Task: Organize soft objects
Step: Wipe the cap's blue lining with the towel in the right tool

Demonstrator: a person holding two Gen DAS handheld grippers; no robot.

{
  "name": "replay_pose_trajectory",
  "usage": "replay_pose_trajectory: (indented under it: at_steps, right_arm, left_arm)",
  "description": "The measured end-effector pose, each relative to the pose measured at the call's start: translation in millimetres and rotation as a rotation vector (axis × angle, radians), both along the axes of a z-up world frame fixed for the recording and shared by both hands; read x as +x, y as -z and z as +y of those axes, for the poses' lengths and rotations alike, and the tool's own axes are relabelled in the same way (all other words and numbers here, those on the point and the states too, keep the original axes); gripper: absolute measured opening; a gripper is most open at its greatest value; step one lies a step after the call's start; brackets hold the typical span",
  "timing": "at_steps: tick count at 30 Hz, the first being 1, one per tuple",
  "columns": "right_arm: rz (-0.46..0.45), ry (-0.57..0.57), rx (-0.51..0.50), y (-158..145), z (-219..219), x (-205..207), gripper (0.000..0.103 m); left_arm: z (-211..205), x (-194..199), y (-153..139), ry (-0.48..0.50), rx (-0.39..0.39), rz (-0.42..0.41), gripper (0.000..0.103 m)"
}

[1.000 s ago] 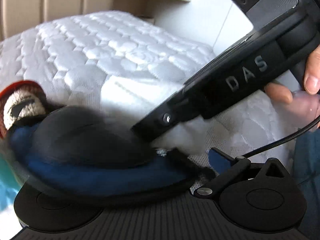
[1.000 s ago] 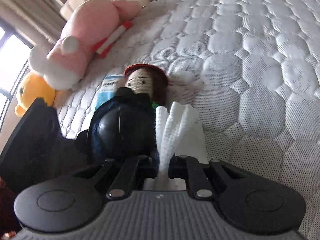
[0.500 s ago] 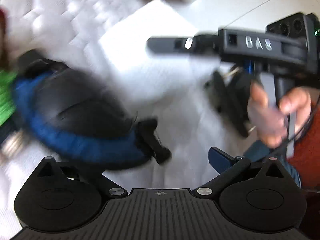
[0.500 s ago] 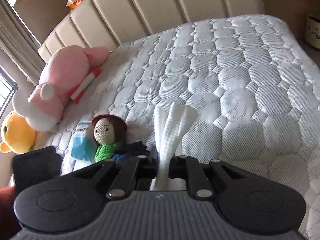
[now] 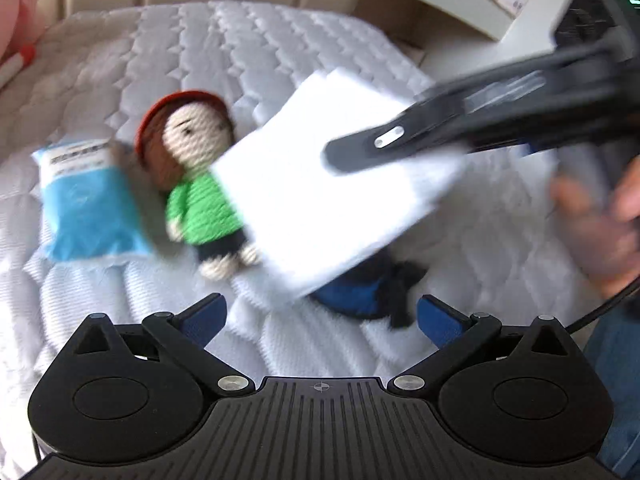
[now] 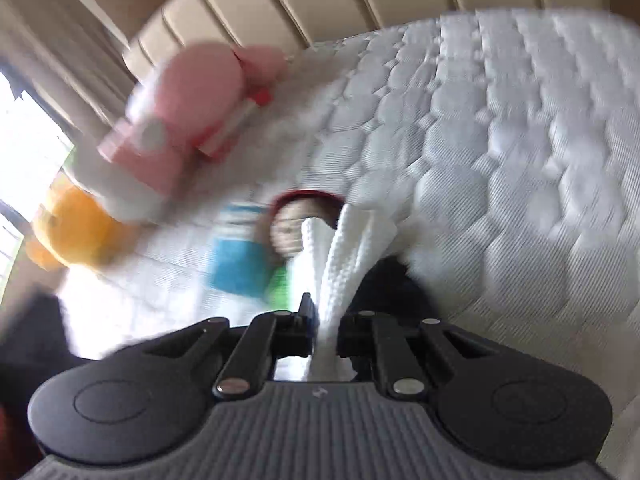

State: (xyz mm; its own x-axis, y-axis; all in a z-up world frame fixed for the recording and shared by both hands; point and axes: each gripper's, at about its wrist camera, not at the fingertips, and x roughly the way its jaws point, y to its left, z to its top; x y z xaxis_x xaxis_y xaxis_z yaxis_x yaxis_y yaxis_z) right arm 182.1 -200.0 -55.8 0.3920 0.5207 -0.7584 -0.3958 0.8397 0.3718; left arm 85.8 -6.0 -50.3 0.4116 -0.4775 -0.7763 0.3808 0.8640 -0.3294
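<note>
Soft things lay scattered on the bed (image 5: 248,40) while the white folded cloth (image 5: 332,196) had been lifted clear.

Half a second before, the left tool (image 5: 320,316) gripped the blue-black pouch (image 5: 360,292); now it gaped released, pouch dropped near the crochet doll (image 5: 200,184). The right tool (image 6: 324,320) stayed clenched on the cloth, so one item remained unplaced.
</note>
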Motion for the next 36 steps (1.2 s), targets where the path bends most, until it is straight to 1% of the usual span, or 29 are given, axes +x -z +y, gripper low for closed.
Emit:
replay_pose_trajectory:
  at_steps: [1, 3, 4, 5, 9, 12, 15, 16, 17, 20, 24, 26, 28, 30, 32, 34, 36]
  right_arm:
    - [-0.026, -0.007, -0.049, 2.0, 5.2, 1.6, 0.012]
    - [-0.040, -0.007, -0.099, 8.6, 9.4, 5.6, 0.012]
    - [-0.043, -0.004, -0.121, 12.8, 9.7, 7.2, 0.012]
    - [-0.047, 0.001, -0.147, 17.1, 9.1, 7.9, 0.012]
    - [-0.063, 0.052, -0.254, 33.6, -2.6, 11.5, 0.012]
    - [-0.069, 0.103, -0.317, 39.0, -18.9, 13.9, 0.012]
    - [-0.093, 0.137, -0.369, 36.7, -32.1, 9.6, 0.012]
    - [-0.092, 0.140, -0.371, 34.1, -35.3, 6.6, 0.012]
    - [-0.080, 0.135, -0.351, 29.3, -37.7, 2.4, 0.012]
    - [-0.009, 0.106, -0.220, 12.0, -36.4, -12.1, 0.012]
    - [0.046, 0.014, -0.124, -9.4, -11.7, -36.7, 0.012]
    - [0.067, -0.031, -0.042, -20.9, -1.8, -47.1, 0.012]
    - [0.105, -0.057, 0.028, -24.3, 3.7, -51.2, 0.012]
    - [0.132, -0.060, -0.005, -15.4, 8.4, -51.6, 0.013]
    - [0.138, -0.052, -0.101, -1.0, 11.4, -49.7, 0.015]
    - [0.156, -0.036, -0.175, 14.7, 4.4, -48.0, 0.015]
    - [0.185, -0.002, -0.216, 27.7, -5.2, -42.5, 0.014]
  left_arm:
    - [-2.4, 3.8, 2.7, 0.004, -0.031, 0.006, 0.103]
    - [-5.0, 4.1, 13.0, 0.036, -0.095, 0.035, 0.103]
    - [-7.2, 4.6, 19.7, 0.054, -0.106, 0.050, 0.103]
    - [-10.5, 4.5, 26.6, 0.063, -0.094, 0.057, 0.103]
    - [-16.2, 8.6, 35.0, 0.053, 0.035, 0.032, 0.103]
    - [-17.1, 2.3, 42.7, 0.090, 0.122, 0.007, 0.103]
    - [-23.6, -0.7, 45.4, 0.149, 0.205, -0.018, 0.103]
    - [-26.7, -1.8, 46.8, 0.166, 0.231, -0.029, 0.103]
    - [-29.0, -3.0, 47.8, 0.178, 0.251, -0.039, 0.103]
    - [-31.6, -6.3, 49.2, 0.201, 0.287, -0.065, 0.103]
    - [-26.1, -2.7, 47.5, 0.181, 0.273, -0.052, 0.103]
    - [-21.6, 0.6, 46.1, 0.162, 0.255, -0.040, 0.103]
    - [-16.9, 2.8, 45.0, 0.147, 0.238, -0.030, 0.103]
    - [-12.9, 4.8, 44.5, 0.137, 0.229, -0.024, 0.103]
    - [-10.7, 6.4, 44.5, 0.134, 0.232, -0.023, 0.103]
    - [-9.9, 7.1, 44.4, 0.136, 0.240, -0.027, 0.103]
    - [-9.2, 7.8, 43.9, 0.138, 0.244, -0.033, 0.103]
